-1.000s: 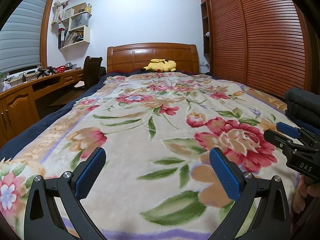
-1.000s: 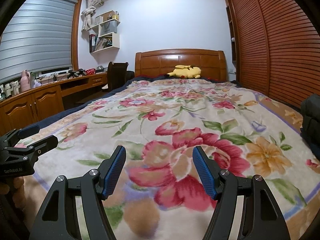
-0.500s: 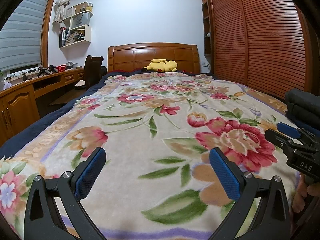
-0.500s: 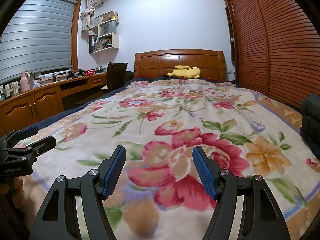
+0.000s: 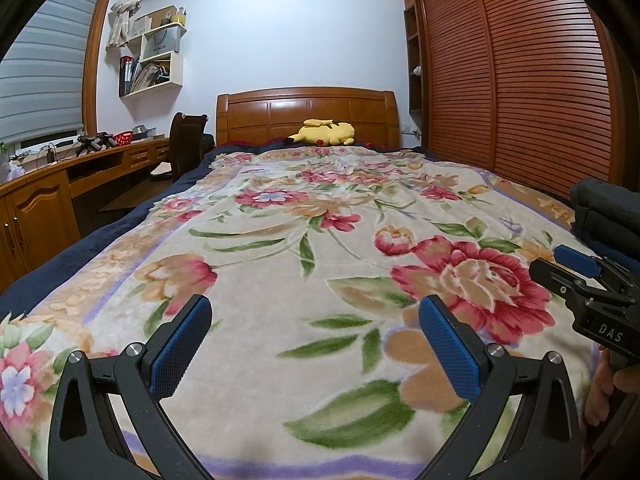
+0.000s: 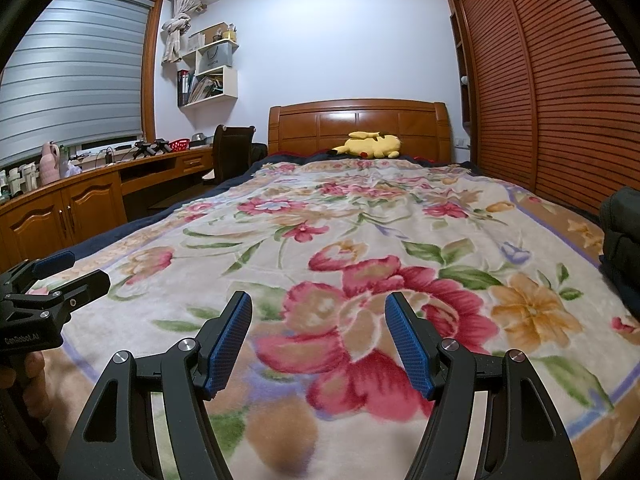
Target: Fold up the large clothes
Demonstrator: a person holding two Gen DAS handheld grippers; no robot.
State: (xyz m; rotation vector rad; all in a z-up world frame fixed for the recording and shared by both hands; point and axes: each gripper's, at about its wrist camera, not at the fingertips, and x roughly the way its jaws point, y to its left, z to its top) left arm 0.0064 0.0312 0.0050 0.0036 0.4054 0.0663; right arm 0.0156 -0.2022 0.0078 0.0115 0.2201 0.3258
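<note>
dark folded clothes point(image 5: 608, 212) cut off by the right edge.

Wooden bed point(image 5: 308, 110) between louvred wardrobe point(image 5: 520, 80) and desk point(image 6: 100, 188), white wall.

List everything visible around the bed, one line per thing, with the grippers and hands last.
Floral fleece blanket: one, cream with red flowers, spread over the bed.
Yellow plush toy: one, by the wooden headboard.
Dark folded clothes: one stack, dark grey, at the bed's right edge.
Slatted wooden wardrobe: one, reddish brown, right wall.
Wooden desk: one, under the window, left wall.
White wall shelves: one set, holding books.
Dark chair: one, at the desk.
Left gripper: open, empty.
Right gripper: open, empty.
Hands: mostly hidden.
</note>
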